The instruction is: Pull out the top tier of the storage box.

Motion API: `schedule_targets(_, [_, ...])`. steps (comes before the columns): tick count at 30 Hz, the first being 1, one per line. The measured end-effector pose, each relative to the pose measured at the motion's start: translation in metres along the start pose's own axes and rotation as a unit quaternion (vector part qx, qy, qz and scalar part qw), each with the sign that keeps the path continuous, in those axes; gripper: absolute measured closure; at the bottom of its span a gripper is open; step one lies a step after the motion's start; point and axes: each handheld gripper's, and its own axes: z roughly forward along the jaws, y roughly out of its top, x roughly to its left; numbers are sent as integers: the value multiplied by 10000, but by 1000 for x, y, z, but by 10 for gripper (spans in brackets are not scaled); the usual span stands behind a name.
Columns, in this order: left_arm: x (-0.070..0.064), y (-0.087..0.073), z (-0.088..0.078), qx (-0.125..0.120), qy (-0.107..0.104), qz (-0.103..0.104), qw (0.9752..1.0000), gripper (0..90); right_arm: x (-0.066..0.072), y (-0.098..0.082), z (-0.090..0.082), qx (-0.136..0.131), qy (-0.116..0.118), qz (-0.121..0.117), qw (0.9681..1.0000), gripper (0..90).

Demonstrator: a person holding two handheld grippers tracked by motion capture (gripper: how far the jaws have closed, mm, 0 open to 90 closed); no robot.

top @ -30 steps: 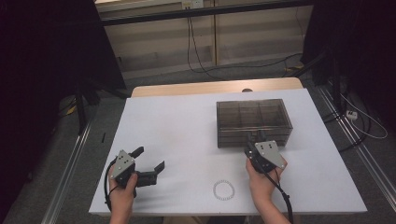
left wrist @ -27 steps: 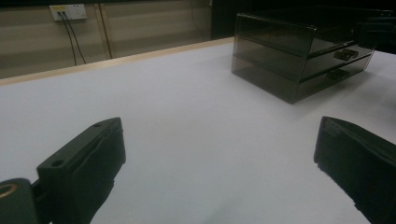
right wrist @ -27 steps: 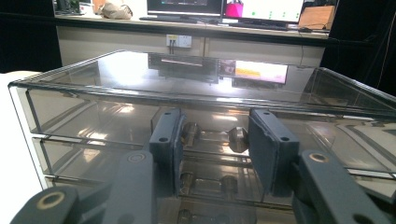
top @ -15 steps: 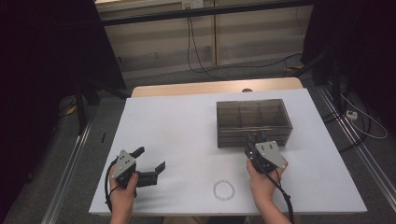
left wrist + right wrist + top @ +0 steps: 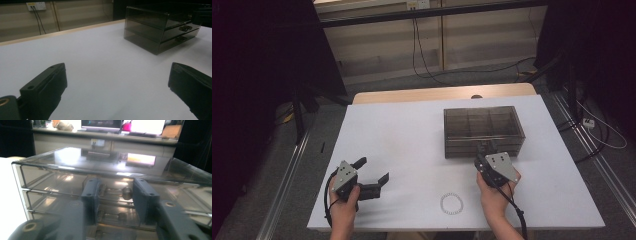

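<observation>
At the right of centre in the high view, a smoky transparent drawer box (image 5: pixel 483 131) is seen on the white surface (image 5: pixel 412 135). The right gripper (image 5: pixel 114 195) is held at its front, its fingers (image 5: pixel 90 195) having just been closing around a drawer handle (image 5: pixel 115 190). The left gripper (image 5: pixel 373 176) is kept at lower left, fingers spread wide and holding nothing, with a beaded bracelet (image 5: pixel 452 203) lying at bottom centre.

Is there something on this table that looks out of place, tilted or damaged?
Nothing stands out. The drawer box sits square on the table, drawers in, and the bead bracelet lies flat near the front edge. The right gripper is at a drawer handle.
</observation>
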Motion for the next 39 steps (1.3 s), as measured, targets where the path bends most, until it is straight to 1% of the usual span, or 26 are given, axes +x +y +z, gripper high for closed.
schedule_targets(1, [0, 0, 0, 5, 2, -6, 10000, 24, -5, 1, 1, -90, 322, 209, 9992, 900])
schedule_targets(2, [0, 0, 1, 27, -9, 17, 10000, 24, -9, 1, 2, 8, 316, 272, 9991, 900])
schedule_targets(3, [-1, 0, 1, 22, -11, 12, 10000, 24, -11, 3, 2, 73, 393, 226, 9989, 895])
schedule_targets(4, [-1, 0, 1, 45, -22, 37, 10000, 24, -11, 4, 0, 111, 299, 240, 9992, 806])
schedule_targets(5, [-2, 0, 2, 46, -31, 50, 10000, 24, -11, 4, 0, 246, 429, 337, 9982, 750])
schedule_targets(6, [-2, 0, 2, 48, -32, 45, 10000, 24, -11, 4, 0, 246, 429, 337, 9982, 750])
schedule_targets(7, [-2, 0, 2, 40, -20, 44, 10000, 24, -9, 3, -1, 282, 403, 337, 9982, 673])
schedule_targets(8, [-2, 0, 1, 41, -12, 24, 10000, 24, -7, 2, 0, 343, 393, 382, 9979, 619])
schedule_targets(9, [-1, 0, 1, 28, -9, 19, 10000, 24, -5, 1, 0, 373, 398, 422, 9976, 604])
schedule_targets(11, [-1, 0, 1, 17, -9, 25, 10000, 24, -1, 0, 1, 421, 338, 358, 9979, 537])
schedule_targets(12, [-1, 0, 0, 15, -10, 16, 10000, 24, 1, -1, 2, 391, 297, 373, 9981, 530])
schedule_targets(14, [0, 0, 1, 29, -2, 25, 10000, 24, 2, -2, 5, 465, 231, 347, 9980, 512])
schedule_targets(15, [0, 0, 1, 37, -9, 20, 10000, 24, 3, -2, 7, 488, 199, 371, 9979, 505])
schedule_targets(18, [-1, 0, 1, 40, -13, 33, 10000, 24, 7, -4, 11, 481, 53, 359, 9982, 503])
schedule_targets(19, [-1, 0, 1, 44, -13, 33, 10000, 24, 9, -4, 11, 436, 4, 337, 9985, 507])
schedule_targets(21, [0, 0, 1, 45, -1, 28, 10000, 24, 11, -4, 11, 369, -47, 228, 9990, 557])
schedule_targets(22, [0, 0, 1, 42, -4, 27, 10000, 24, 12, -4, 11, 360, -64, 187, 9992, 561])
schedule_targets(24, [0, 0, 1, 43, -9, 33, 10000, 24, 12, -3, 11, 371, -65, 177, 9991, 561])
schedule_targets(25, [0, 0, 1, 39, -7, 38, 10000, 24, 11, -2, 11, 380, -58, 234, 9990, 562])
schedule_targets(27, [0, 0, 0, 45, 0, 43, 10000, 24, 9, -2, 11, 393, -18, 234, 9990, 562])
schedule_targets(30, [0, -1, 1, 55, 7, 43, 10000, 24, 7, -3, 11, 373, 33, 198, 9991, 563])
schedule_targets(36, [0, -1, 0, 38, 11, 34, 10000, 24, 5, -3, 11, 363, 76, 149, 9992, 563])
schedule_targets(39, [1, -1, 0, 39, 21, 34, 10000, 24, 5, -3, 11, 377, 99, 173, 9991, 563])
